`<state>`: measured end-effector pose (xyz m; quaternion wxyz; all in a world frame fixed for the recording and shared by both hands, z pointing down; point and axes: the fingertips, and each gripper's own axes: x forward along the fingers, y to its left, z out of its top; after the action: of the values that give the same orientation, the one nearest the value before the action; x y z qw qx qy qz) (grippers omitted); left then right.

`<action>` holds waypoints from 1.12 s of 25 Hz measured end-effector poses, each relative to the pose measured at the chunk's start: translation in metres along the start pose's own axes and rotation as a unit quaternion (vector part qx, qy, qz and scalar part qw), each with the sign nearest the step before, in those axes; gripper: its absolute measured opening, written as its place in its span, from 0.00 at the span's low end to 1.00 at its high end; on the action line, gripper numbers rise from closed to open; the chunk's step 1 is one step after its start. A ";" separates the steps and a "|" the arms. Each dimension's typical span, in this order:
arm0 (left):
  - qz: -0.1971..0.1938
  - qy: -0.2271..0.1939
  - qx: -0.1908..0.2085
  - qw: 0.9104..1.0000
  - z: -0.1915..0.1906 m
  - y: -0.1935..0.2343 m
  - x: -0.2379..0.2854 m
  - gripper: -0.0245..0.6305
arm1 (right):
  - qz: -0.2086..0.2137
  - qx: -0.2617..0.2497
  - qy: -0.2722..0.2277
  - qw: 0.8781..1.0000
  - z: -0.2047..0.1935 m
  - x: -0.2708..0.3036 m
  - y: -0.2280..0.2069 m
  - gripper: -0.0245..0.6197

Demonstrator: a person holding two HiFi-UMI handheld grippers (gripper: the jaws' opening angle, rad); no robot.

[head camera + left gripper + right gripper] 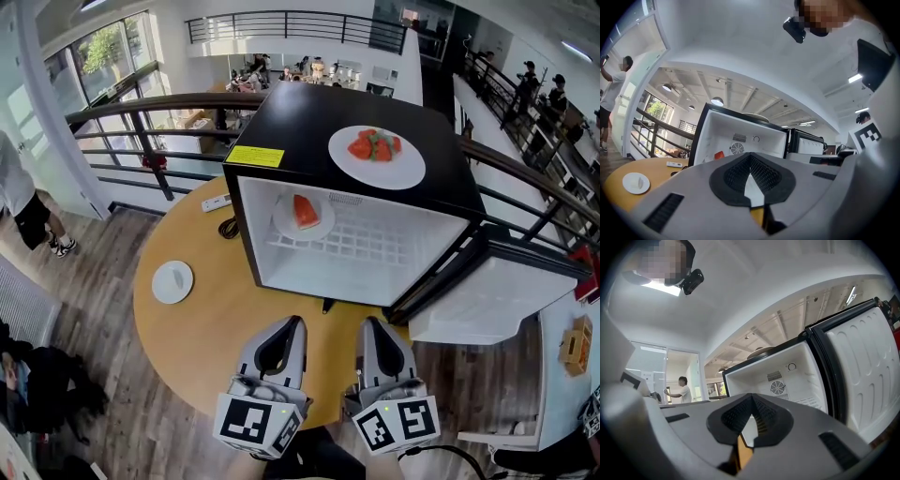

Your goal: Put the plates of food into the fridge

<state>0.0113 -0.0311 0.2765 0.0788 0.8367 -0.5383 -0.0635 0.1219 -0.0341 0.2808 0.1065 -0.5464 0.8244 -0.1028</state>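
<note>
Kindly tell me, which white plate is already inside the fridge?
The small white plate holding one red slice; the other two sit atop the black fridge and on the round wooden table.

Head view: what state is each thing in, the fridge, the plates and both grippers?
Fridge door: open wide.
Plate with red slice: inside the fridge, on the shelf.
Plate of red and green food: on top of the fridge, not yet inside.
Small plate: on the table, no food seen on it.
Left gripper: shut, empty.
Right gripper: shut, empty.
</note>
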 end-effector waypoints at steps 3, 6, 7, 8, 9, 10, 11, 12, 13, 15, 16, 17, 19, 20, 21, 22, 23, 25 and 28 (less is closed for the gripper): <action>0.007 0.001 0.008 1.000 0.002 0.001 -0.005 0.05 | 0.007 0.000 -0.001 1.000 0.001 -0.002 0.005 0.06; 0.016 -0.004 0.014 1.000 0.004 0.003 -0.011 0.05 | 0.018 -0.001 -0.001 1.000 0.001 -0.002 0.012 0.06; 0.019 -0.005 0.014 1.000 0.005 0.004 -0.013 0.05 | 0.022 0.000 0.000 1.000 0.001 -0.002 0.014 0.06; 0.023 -0.006 0.012 1.000 0.005 0.005 -0.015 0.05 | 0.026 0.000 0.000 1.000 0.001 -0.002 0.017 0.06; 0.028 -0.007 0.009 1.000 0.006 0.008 -0.018 0.05 | 0.032 0.001 0.001 0.999 0.001 -0.001 0.021 0.06; 0.035 -0.008 0.007 0.999 0.007 0.010 -0.022 0.05 | 0.038 0.001 0.002 0.999 0.000 0.000 0.025 0.06; 0.043 -0.008 0.005 0.999 0.007 0.014 -0.025 0.05 | 0.046 0.002 0.004 0.999 0.000 0.001 0.029 0.06; 0.051 -0.008 0.004 0.999 0.007 0.018 -0.030 0.05 | 0.054 0.004 0.006 0.999 -0.002 0.002 0.034 0.06; 0.060 -0.007 0.004 0.998 0.007 0.022 -0.034 0.05 | 0.061 0.006 0.009 0.998 -0.003 0.003 0.038 0.06; 0.075 -0.006 -0.001 0.997 0.006 0.032 -0.043 0.05 | 0.073 0.011 0.013 0.997 -0.007 0.005 0.046 0.06; 0.083 -0.005 -0.005 0.996 0.006 0.037 -0.049 0.05 | 0.080 0.016 0.016 0.997 -0.009 0.006 0.051 0.06; 0.095 -0.004 -0.011 0.995 0.006 0.043 -0.055 0.05 | 0.090 0.021 0.019 0.996 -0.011 0.007 0.056 0.06; 0.124 -0.006 -0.021 0.992 0.005 0.058 -0.072 0.05 | 0.115 0.033 0.027 0.992 -0.017 0.012 0.070 0.06; 0.141 -0.007 -0.024 0.990 0.005 0.067 -0.082 0.05 | 0.129 0.038 0.032 0.990 -0.021 0.015 0.078 0.06; 0.157 -0.007 -0.025 0.987 0.004 0.076 -0.093 0.05 | 0.142 0.043 0.037 0.988 -0.025 0.018 0.086 0.06; 0.174 -0.007 -0.026 0.984 0.003 0.085 -0.104 0.05 | 0.155 0.047 0.043 0.986 -0.029 0.020 0.095 0.06; 0.192 -0.006 -0.026 0.981 0.002 0.093 -0.115 0.05 | 0.168 0.051 0.050 0.983 -0.034 0.023 0.103 0.06; 0.226 -0.005 -0.028 0.974 0.000 0.108 -0.137 0.05 | 0.192 0.056 0.062 0.978 -0.042 0.028 0.118 0.06; 0.268 -0.004 -0.028 0.963 -0.003 0.127 -0.168 0.05 | 0.220 0.061 0.075 0.971 -0.051 0.035 0.137 0.06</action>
<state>-0.1703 0.0700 0.3084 0.1149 0.6587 -0.7413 -0.0582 -0.0260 -0.0112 0.2886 0.0976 -0.3352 0.9221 -0.1671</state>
